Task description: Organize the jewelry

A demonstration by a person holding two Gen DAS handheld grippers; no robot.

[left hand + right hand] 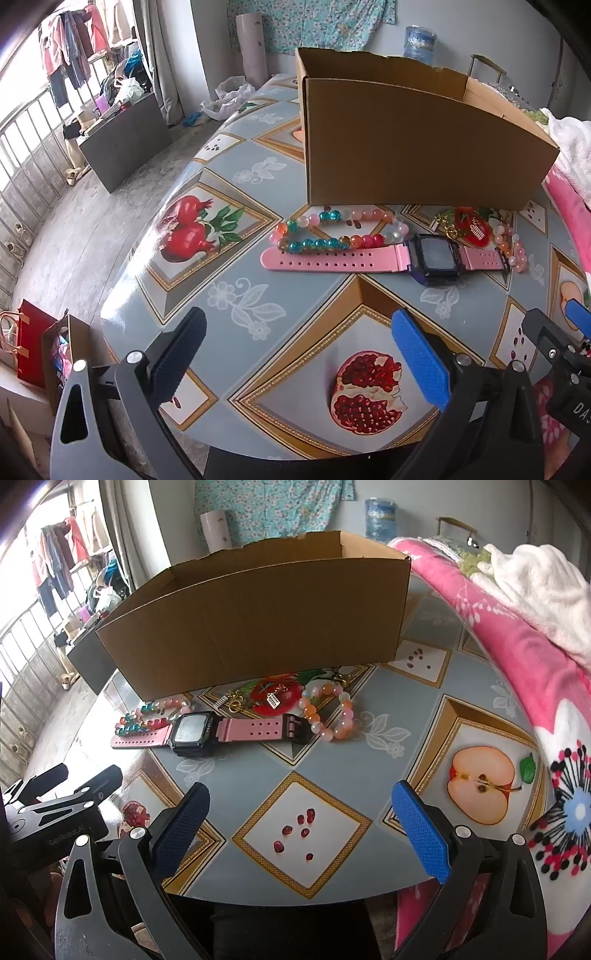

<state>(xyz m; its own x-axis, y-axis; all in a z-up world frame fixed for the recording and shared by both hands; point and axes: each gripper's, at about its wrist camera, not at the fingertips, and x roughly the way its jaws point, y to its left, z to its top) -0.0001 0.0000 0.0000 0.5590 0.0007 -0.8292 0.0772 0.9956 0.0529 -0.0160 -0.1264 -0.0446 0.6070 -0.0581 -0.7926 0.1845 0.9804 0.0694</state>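
Note:
An open cardboard box (417, 147) (258, 627) stands on the table. In front of it lie a pink-strapped watch with a black face (384, 256) (218, 733), a multicoloured bead bracelet (332, 230) (147, 718), an orange-pink bead bracelet (330, 714) (511, 240) and a small gold chain with charms (255, 699) (461, 225). My left gripper (299, 354) is open and empty, nearer than the watch. My right gripper (301, 830) is open and empty, nearer than the jewelry.
The table has a grey fruit-print cover (476, 716). A pink blanket and white towel (517, 602) lie at the right. The table's left edge drops to the floor (92, 206). Bags and a carton (44, 347) stand on the floor at left.

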